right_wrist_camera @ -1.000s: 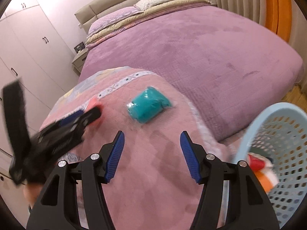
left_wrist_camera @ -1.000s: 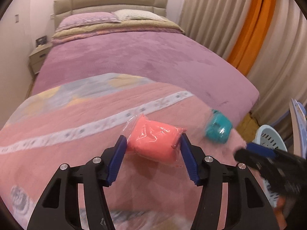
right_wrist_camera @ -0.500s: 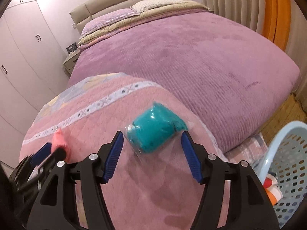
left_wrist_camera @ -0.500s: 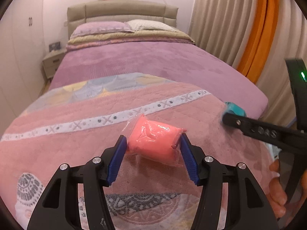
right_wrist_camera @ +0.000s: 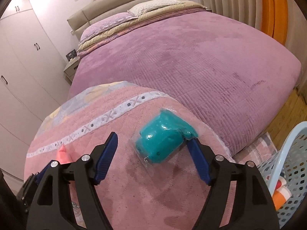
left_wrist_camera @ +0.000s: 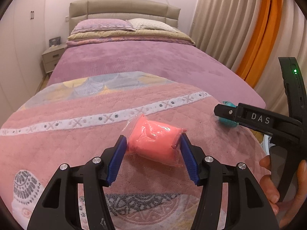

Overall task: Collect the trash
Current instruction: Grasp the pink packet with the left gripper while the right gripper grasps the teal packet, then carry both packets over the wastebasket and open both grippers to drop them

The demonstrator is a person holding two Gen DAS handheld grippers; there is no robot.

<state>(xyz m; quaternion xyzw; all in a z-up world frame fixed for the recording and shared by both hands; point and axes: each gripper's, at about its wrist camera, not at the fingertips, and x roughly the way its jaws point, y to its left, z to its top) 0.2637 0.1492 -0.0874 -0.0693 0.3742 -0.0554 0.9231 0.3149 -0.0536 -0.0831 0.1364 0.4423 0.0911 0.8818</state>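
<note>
A bedroom: a pink blanket covers the foot of a bed, and on it lie two plastic-wrapped bundles. The left gripper pinches the pink bundle between its blue pads. The right gripper is opening its jaws around the teal bundle — the right pad touches the wrap, the left stands clear — beside a blue basket on the floor.

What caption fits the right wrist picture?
Right gripper opening around teal packet on pink blanket.
</note>
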